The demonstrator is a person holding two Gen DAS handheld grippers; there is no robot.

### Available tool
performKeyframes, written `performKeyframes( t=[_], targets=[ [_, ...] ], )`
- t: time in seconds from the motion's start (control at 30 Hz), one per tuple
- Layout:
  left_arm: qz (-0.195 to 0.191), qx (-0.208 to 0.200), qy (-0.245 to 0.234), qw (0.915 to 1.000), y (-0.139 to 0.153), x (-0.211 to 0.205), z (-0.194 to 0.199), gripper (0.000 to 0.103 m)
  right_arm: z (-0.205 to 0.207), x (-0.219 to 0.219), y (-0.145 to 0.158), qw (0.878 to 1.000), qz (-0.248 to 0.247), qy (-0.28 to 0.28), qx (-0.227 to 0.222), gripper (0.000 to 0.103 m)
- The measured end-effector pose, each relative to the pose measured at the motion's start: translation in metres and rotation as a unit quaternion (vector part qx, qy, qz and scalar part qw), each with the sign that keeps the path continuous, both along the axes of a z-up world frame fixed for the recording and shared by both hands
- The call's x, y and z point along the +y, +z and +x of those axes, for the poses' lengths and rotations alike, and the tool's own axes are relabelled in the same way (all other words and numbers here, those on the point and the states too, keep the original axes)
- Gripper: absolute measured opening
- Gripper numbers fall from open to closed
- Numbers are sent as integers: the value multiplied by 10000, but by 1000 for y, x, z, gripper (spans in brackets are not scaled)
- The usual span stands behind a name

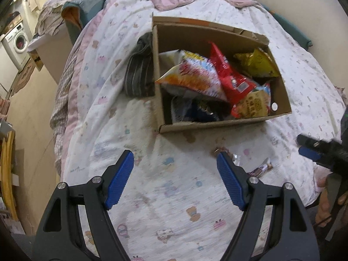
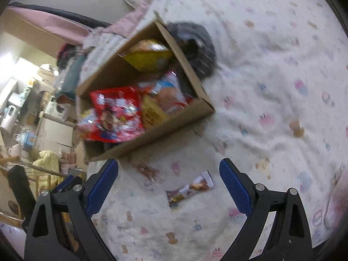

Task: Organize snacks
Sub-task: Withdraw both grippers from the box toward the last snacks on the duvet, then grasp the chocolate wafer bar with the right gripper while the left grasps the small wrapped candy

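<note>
An open cardboard box (image 1: 280, 100) sits on the bed, full of snack bags: an orange-white bag (image 1: 193, 80), a red bag (image 1: 232, 78) and a gold bag (image 1: 256, 63). The box also shows in the right wrist view (image 2: 152, 134). A small brown-white snack bar (image 2: 190, 190) lies on the quilt in front of the box, between my right gripper's open fingers; it shows in the left wrist view (image 1: 261, 168) too. My left gripper (image 1: 175, 158) is open and empty above the quilt, near the box's front. My right gripper (image 2: 168, 166) is open and empty.
A dark striped cloth (image 1: 139, 76) lies against the box's left side. A printed white quilt (image 1: 174, 195) covers the bed. A small wrapper (image 2: 150, 171) lies near the box. Furniture and a washing machine (image 1: 17, 41) stand to the left of the bed.
</note>
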State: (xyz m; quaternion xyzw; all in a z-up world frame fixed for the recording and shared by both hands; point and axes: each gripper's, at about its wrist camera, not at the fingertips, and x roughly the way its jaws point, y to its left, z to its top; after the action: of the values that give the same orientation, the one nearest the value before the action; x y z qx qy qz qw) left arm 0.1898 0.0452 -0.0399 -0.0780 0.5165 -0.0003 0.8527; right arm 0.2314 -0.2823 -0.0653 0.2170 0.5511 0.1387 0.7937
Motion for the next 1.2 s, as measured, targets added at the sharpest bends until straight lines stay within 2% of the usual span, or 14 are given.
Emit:
performKeyframes(
  t=[0.07,0.2,0.43,0.5,0.63,0.67,0.77,0.93,0.97,1.13,1.2],
  targets=[
    [-58,36,48,10000,-1,5,-1,76,4,13,-16,9981,-528,144,286,97],
    [-137,55,87,9999,0,10,-1,76,9,37,-49,9893,-1121,453,814,96],
    [-322,186,97,9993,-3,16,1,76,16,60,-82,9799,-1258,599,1429,97],
    [-389,219,66,9990,-4,16,1,76,17,60,-88,9791,-1276,512,1497,97],
    [-374,265,74,9989,-6,14,1,76,14,69,-91,9752,-1543,688,1432,96],
    [-384,280,77,9988,-7,14,2,76,12,73,-91,9743,-1621,724,1387,94],
    [-389,272,20,9989,-7,10,3,76,6,74,-89,9699,-1955,742,1248,76],
    [-322,388,-88,9987,-15,-2,5,76,-3,62,-82,9712,-1972,746,1113,49],
    [-346,422,-87,9985,-16,-4,6,76,-4,56,-80,9723,-1934,720,1099,35],
    [-210,510,129,9984,-29,-25,8,76,-10,19,-64,9884,-1135,251,975,22],
    [-320,558,124,9979,-36,-39,11,76,-11,5,-53,9931,-823,40,838,20]
  ],
)
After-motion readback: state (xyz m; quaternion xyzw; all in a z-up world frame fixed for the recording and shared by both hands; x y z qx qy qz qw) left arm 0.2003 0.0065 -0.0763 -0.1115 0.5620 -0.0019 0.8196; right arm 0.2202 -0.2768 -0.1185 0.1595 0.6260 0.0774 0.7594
